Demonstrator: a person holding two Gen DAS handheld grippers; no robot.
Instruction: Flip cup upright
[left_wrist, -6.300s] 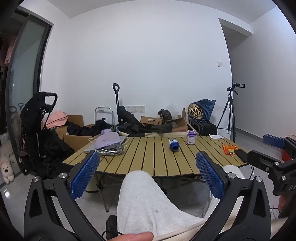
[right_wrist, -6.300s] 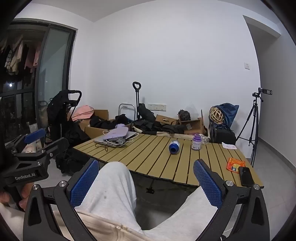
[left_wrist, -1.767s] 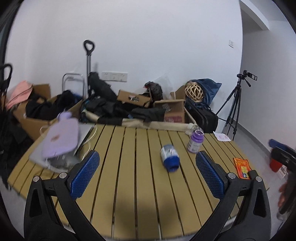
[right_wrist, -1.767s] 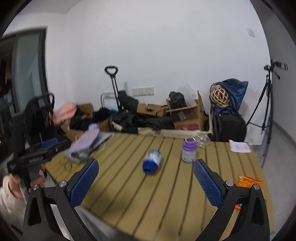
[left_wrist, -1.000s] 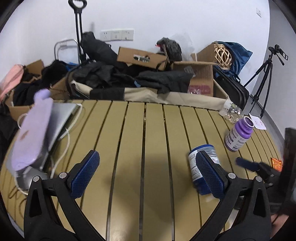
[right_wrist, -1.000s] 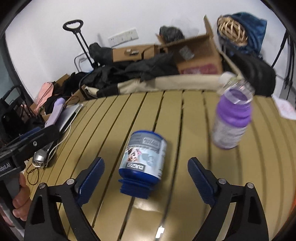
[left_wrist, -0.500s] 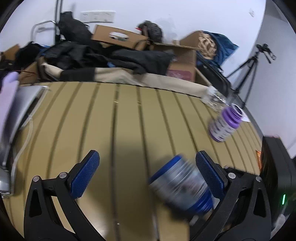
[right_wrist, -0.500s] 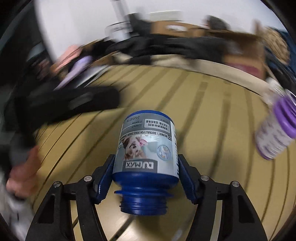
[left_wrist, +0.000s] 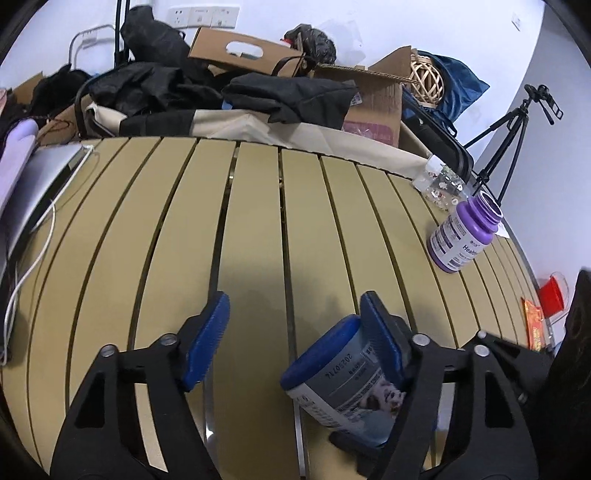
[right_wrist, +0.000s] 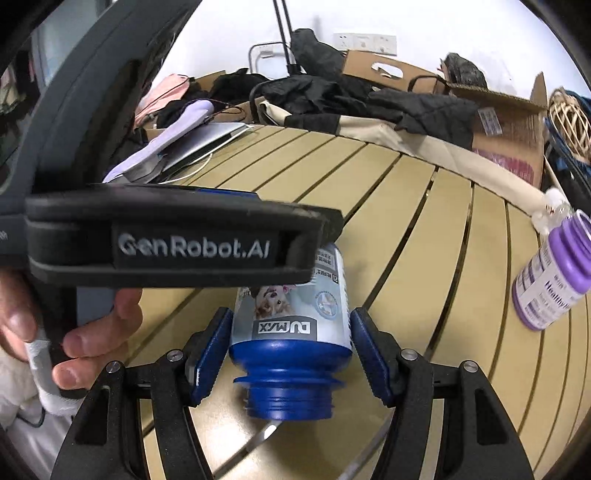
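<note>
- Left wrist view: the cup (left_wrist: 343, 380), a blue-and-grey labelled container, lies on its side on the slatted table (left_wrist: 258, 206), low and right in frame.
- Left gripper (left_wrist: 293, 317) jaws stand wide with nothing between them. The right-hand pad (left_wrist: 380, 339) sits against or just in front of the cup's wall; contact cannot be confirmed. The left-hand pad is over bare slats.
- Purple bottle (left_wrist: 463, 236) stands upright, well apart to the far right. Laptop (left_wrist: 37, 184) with white cable at the left edge.
- Right wrist view: right gripper (right_wrist: 290, 345) straddles the cup (right_wrist: 295, 317), one pad on each side of the body just above the blue neck, which points toward the camera.
- Pads look touching or very nearly so; a firm clamp cannot be told from this frame.
- The left gripper's body (right_wrist: 177, 243) crosses the upper frame and hides the cup's far end. Purple bottle (right_wrist: 550, 284) near, to the right.
- Judgement: step in hand is the grasp; the flip is not yet begun.
- Next move calls for a secure squeeze, a small lift off the slats, then rotation to bring the cup vertical, with the left gripper drawn clear and the purple bottle avoided.
</note>
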